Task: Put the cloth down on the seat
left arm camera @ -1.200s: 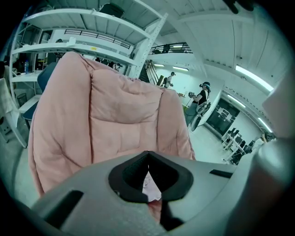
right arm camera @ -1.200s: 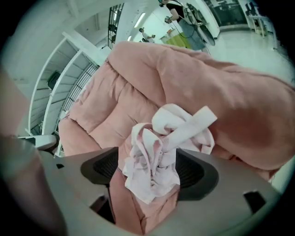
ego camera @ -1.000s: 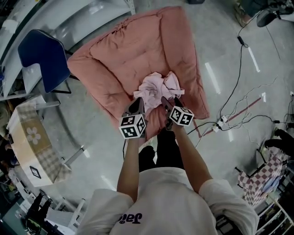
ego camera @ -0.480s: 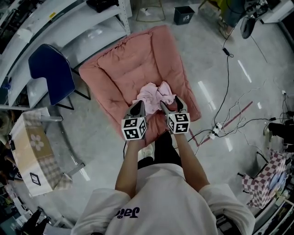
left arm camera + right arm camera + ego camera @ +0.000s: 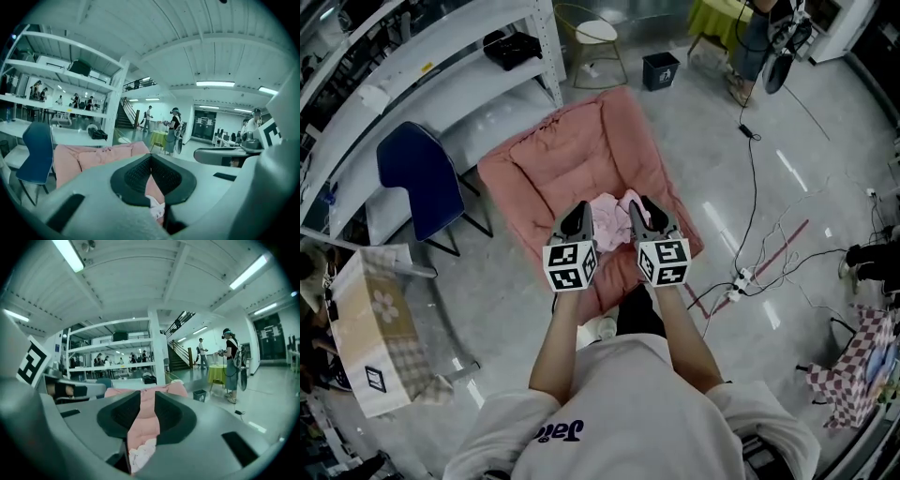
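Loosely crumpled, the cloth point(image 5: 612, 208) lies on the seat point(image 5: 572, 155).

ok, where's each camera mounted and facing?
Head view: on the person's head, steeply down at the pink seat and cloth; forearms, left tool, right tool show.
Left gripper view: on the left tool, roughly level toward seat and shelving; own jaws together.
Right gripper view: on the right tool, same way; own jaws just closing, gap left, nothing between.
Shared: all show seat and cloth.

The person is wearing a white lettered T-shirt point(image 5: 628, 412) and black trousers point(image 5: 639, 314); the grey left claw point(image 5: 577, 214) and right claw point(image 5: 641, 208) are carrying black-and-white marker cubes.
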A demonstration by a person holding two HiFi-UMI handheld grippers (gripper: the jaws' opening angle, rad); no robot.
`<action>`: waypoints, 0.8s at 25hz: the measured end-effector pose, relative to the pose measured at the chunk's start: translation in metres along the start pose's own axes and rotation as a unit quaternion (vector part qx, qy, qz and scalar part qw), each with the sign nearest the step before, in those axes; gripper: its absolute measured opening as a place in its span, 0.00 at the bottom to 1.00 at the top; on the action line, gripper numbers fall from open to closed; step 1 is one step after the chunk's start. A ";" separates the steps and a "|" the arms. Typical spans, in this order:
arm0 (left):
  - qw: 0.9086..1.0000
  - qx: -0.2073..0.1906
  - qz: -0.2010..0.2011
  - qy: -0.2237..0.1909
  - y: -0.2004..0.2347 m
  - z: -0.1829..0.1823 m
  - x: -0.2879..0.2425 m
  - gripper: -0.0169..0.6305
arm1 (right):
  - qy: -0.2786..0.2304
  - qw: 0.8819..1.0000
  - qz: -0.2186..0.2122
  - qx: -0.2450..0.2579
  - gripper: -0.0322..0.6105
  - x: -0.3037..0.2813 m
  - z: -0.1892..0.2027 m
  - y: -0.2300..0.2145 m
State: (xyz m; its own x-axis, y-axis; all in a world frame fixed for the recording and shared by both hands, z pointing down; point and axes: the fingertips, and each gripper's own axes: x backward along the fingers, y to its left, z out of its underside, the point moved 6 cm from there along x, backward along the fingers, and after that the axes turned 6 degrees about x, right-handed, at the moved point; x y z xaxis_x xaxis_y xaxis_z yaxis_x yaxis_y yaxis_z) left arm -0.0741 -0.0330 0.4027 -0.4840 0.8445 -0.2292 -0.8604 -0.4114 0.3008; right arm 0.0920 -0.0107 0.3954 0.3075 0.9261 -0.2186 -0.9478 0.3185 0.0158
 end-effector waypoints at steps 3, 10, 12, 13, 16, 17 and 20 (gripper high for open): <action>0.999 -0.022 0.000 -0.029 -0.009 -0.023 0.018 0.05 | 0.024 1.000 0.014 0.012 0.18 0.012 -0.016 0.004; 0.996 -0.060 0.001 -0.073 -0.026 -0.063 0.055 0.05 | -0.014 1.000 0.013 0.018 0.11 0.043 -0.063 0.011; 0.995 -0.067 0.007 -0.071 -0.032 -0.067 0.063 0.05 | -0.026 0.999 0.010 0.021 0.09 0.051 -0.073 0.014; 0.995 -0.067 0.010 -0.071 -0.035 -0.068 0.066 0.05 | -0.031 0.999 0.009 0.024 0.08 0.054 -0.078 0.016; 0.995 -0.061 0.015 -0.080 -0.040 -0.071 0.075 0.05 | -0.045 0.998 0.015 0.041 0.07 0.061 -0.089 0.022; 0.995 -0.062 0.016 -0.082 -0.041 -0.071 0.077 0.05 | -0.049 0.998 0.018 0.046 0.07 0.064 -0.091 0.024; 0.995 -0.061 0.017 -0.081 -0.044 -0.070 0.080 0.05 | -0.056 0.997 0.019 0.052 0.07 0.067 -0.095 0.028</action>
State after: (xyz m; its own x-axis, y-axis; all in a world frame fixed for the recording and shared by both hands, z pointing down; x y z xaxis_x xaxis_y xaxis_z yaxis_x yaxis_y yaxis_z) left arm -0.0861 0.0286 0.3068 -0.4895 0.8696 -0.0653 -0.8617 -0.4708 0.1894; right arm 0.0783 0.0414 0.2884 0.2850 0.9526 -0.1062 -0.9468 0.2971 0.1242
